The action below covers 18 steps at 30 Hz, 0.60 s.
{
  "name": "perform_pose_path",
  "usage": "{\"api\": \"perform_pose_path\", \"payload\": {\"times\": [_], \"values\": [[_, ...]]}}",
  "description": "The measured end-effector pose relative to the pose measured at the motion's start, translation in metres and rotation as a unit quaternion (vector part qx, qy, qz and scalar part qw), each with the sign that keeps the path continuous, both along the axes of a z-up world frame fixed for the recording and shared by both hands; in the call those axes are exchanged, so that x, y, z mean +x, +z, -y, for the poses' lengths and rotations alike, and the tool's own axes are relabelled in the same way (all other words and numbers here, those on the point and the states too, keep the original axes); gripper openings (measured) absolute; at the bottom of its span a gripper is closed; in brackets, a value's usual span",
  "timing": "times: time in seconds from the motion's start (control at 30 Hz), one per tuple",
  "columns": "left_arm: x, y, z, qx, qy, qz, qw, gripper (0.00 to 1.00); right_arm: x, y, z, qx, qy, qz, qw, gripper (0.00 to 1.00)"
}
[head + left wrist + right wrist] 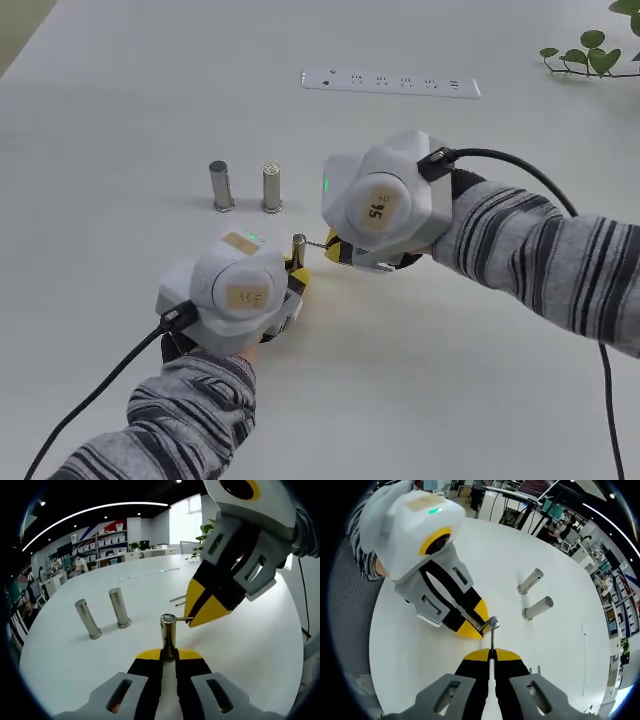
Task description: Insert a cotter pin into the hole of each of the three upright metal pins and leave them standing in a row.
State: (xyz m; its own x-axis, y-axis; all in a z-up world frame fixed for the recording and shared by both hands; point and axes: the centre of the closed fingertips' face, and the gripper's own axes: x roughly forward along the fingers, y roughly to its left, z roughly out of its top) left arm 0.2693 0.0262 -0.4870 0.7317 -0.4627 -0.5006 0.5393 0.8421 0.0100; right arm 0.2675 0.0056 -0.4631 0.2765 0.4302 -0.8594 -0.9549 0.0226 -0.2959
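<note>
Left tool grips shiny pin; right tool's cotter pin touches top.

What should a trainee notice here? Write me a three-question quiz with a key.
1. True or false: the left gripper is shut on an upright metal pin.
2. How many other pins stand free on the table?
3. The right gripper holds: A) a cotter pin; B) a screw; C) a washer.
Key: 1 true; 2 two; 3 A.
</note>
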Motion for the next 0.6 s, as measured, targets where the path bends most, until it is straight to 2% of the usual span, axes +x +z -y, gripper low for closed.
{"api": "perform_pose_path", "payload": {"times": [0.43,0.6], "values": [[-0.0003,-0.0001,-0.0003,0.002,0.004,0.001,1.0000,0.05,0.0005,0.0008,-0.0019,-0.026,0.006,0.004,0.9996,0.00],[-0.0004,-0.0002,-0.0004,0.003,0.005,0.000,1.0000,0.05,-0.0010,0.0060,-0.0007,-0.024,0.004,0.002,0.9997,0.00]]}}
